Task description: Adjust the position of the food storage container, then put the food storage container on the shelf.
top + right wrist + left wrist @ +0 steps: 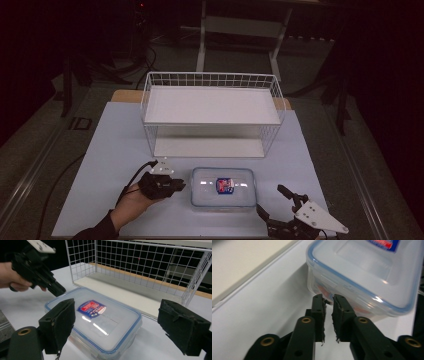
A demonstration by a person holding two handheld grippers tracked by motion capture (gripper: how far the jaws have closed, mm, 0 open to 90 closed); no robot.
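A clear lidded container (223, 188) sits at lower centre of the desk (110, 150), just in front of the white wire shelf rack (212, 112). The left claw (176, 187), nearly closed and empty, points at its left edge. The right claw (270, 202), spread wide and empty, sits lower right, near the desk's front edge.

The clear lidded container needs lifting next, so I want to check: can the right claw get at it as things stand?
Probably yes: the right claw is open beside the container, nothing between them.
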